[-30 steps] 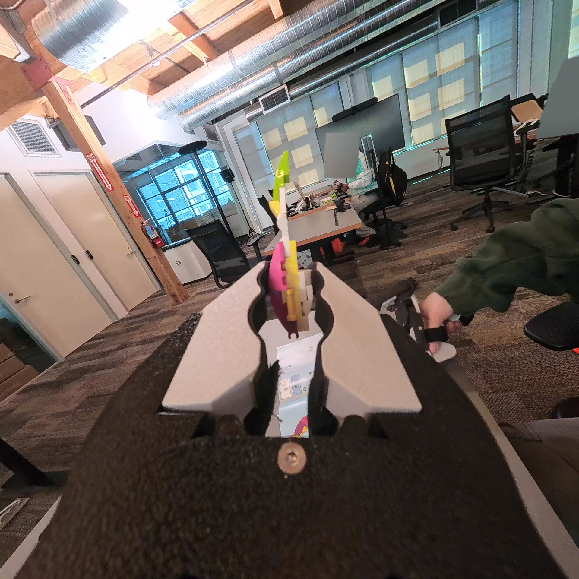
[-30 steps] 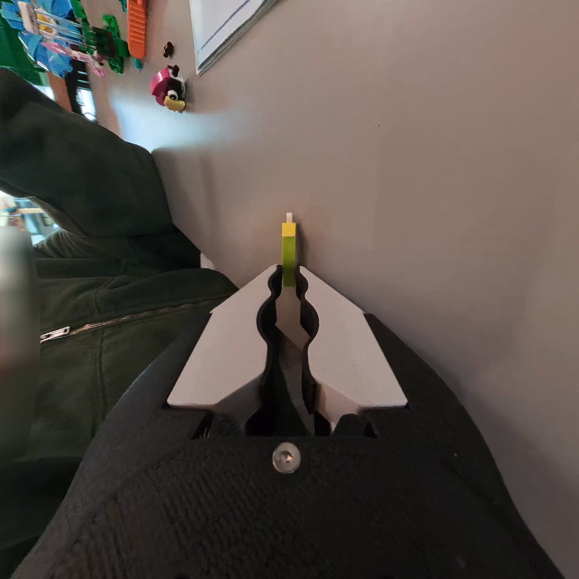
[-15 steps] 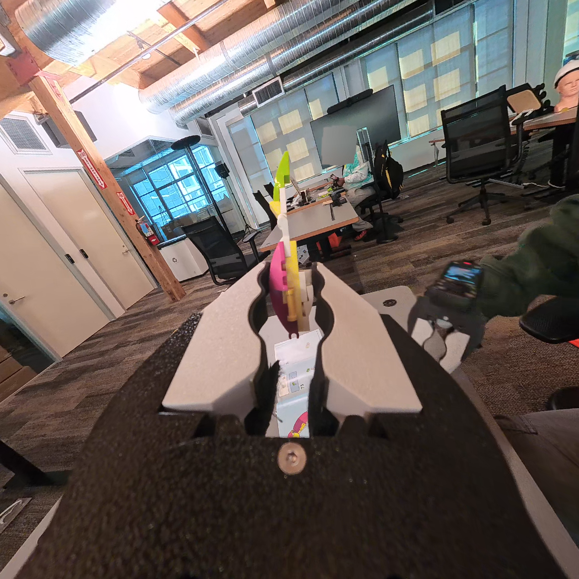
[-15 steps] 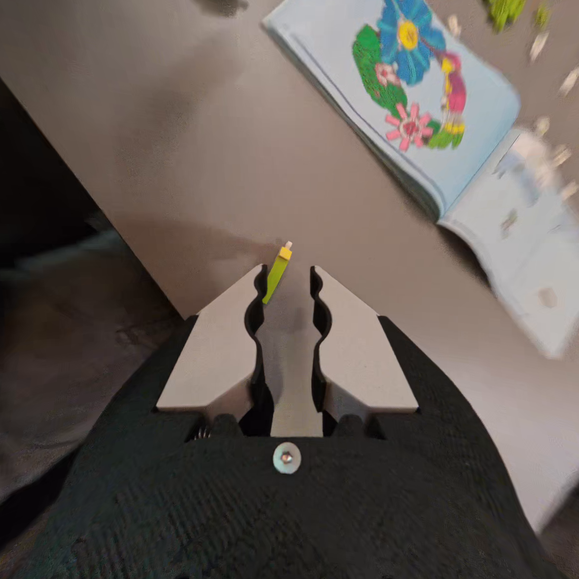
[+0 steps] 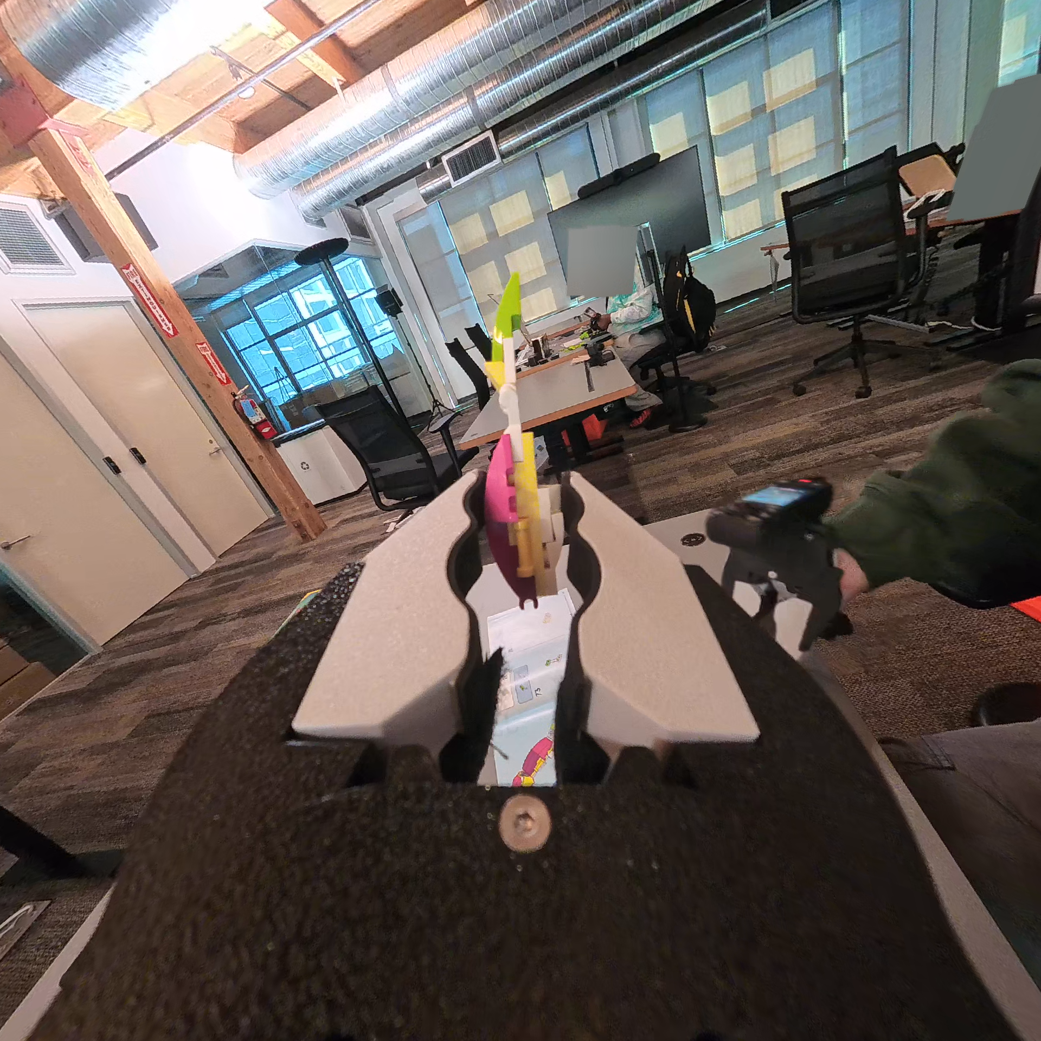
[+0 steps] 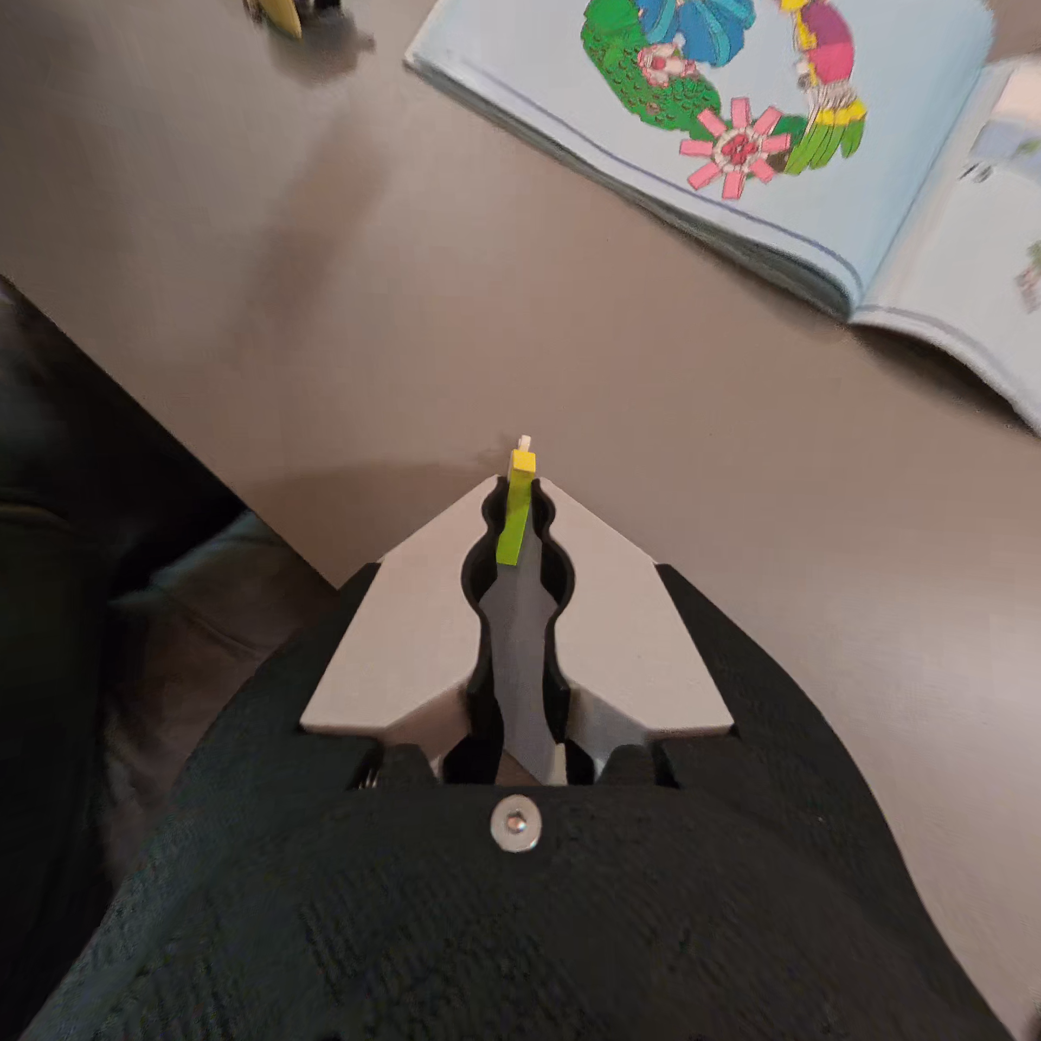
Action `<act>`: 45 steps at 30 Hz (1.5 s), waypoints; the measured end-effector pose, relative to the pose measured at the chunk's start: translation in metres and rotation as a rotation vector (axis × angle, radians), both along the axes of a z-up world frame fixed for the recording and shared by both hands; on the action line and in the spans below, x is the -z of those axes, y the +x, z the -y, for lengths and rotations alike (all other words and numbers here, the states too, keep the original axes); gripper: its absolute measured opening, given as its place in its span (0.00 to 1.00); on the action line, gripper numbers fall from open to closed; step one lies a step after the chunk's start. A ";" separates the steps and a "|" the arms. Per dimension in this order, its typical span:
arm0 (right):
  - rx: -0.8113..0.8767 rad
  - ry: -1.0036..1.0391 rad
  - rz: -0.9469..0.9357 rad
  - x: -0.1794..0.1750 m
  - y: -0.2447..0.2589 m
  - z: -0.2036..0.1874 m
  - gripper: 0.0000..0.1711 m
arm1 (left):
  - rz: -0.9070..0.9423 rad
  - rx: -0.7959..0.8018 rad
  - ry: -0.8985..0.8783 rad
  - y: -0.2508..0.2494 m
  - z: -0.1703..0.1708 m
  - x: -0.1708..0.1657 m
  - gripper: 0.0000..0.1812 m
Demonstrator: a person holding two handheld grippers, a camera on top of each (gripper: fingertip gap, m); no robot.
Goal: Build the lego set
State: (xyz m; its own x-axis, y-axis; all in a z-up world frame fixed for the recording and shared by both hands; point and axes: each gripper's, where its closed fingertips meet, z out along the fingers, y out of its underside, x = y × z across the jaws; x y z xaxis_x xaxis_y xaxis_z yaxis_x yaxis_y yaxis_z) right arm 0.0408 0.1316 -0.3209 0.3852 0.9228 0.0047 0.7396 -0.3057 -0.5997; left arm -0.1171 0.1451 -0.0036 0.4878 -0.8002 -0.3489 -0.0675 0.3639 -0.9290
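My left gripper [image 5: 524, 490] is shut on a lego assembly [image 5: 507, 529] of magenta, yellow and white parts. A white stem with a lime green leaf [image 5: 505, 315] stands up from it. It is held in the air over the open instruction booklet [image 5: 529, 676]. My right gripper [image 6: 517, 484] is shut on a slim lime green piece [image 6: 514, 529] with a yellow tip and a white peg, low over the grey table [image 6: 338, 281] near its front edge. The right gripper also shows in the left wrist view [image 5: 777, 541], held by a hand in a green sleeve.
The instruction booklet [image 6: 732, 141] lies open on the table beyond the right gripper, at the upper right. A small yellow-tipped lego part [image 6: 281, 17] lies at the table's far left. Office chairs, desks and a seated person fill the room behind. The gap from one gripper's tips to the other's is roughly 35 cm.
The right gripper's jaws stood apart half a second ago with the green piece leaning on the left finger; now they are closed on it. The right gripper has swung toward the booklet.
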 end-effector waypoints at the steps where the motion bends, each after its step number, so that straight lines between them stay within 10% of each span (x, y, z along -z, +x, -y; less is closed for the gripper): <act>1: 0.019 -0.094 -0.065 -0.002 -0.001 0.002 0.04 | -0.001 0.001 0.000 0.000 0.000 0.000 0.13; 8: 0.095 -0.578 -0.248 0.001 0.004 0.012 0.04 | -0.004 0.013 -0.003 0.002 0.001 0.001 0.14; 24: -0.074 -0.179 -0.131 -0.003 0.012 0.010 0.19 | -0.019 0.025 -0.011 0.005 0.002 0.003 0.13; 45: -0.028 -0.011 -0.118 0.005 0.003 0.005 0.04 | -0.042 0.030 0.032 0.009 0.000 0.004 0.13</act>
